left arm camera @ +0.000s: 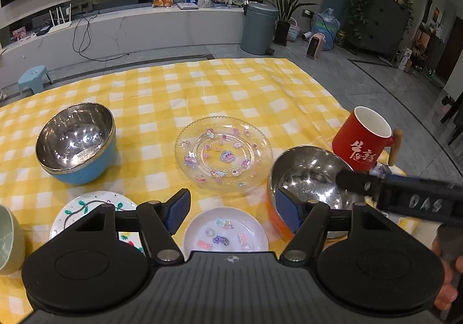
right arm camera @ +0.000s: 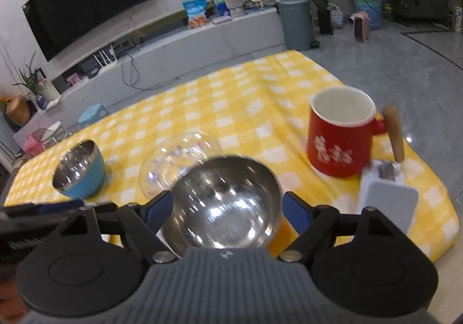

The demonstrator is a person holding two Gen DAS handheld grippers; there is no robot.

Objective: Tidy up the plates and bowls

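Note:
My left gripper [left arm camera: 233, 208] is open and hovers over a small white sticker plate [left arm camera: 225, 232], its pads clear of it. Beyond lie a clear glass sticker plate [left arm camera: 224, 153], a blue steel-lined bowl [left arm camera: 75, 147] at the left and an orange steel-lined bowl [left arm camera: 303, 179] at the right. My right gripper [right arm camera: 227, 205] straddles the orange bowl [right arm camera: 225, 202], a pad close to the rim on each side. I see no firm press, and the bowl rests on the cloth. One right finger [left arm camera: 356, 182] reaches over that bowl's rim. The blue bowl [right arm camera: 78, 170] and glass plate [right arm camera: 179, 162] sit further left.
A red mug [left arm camera: 361, 138] with a wooden handle stands just behind the orange bowl. A leaf-painted white plate [left arm camera: 89, 208] and a pale green bowl [left arm camera: 8, 237] sit at the near left. A grey-white holder [right arm camera: 387, 202] stands at the right, near the edge of the yellow checked cloth [left arm camera: 231, 86].

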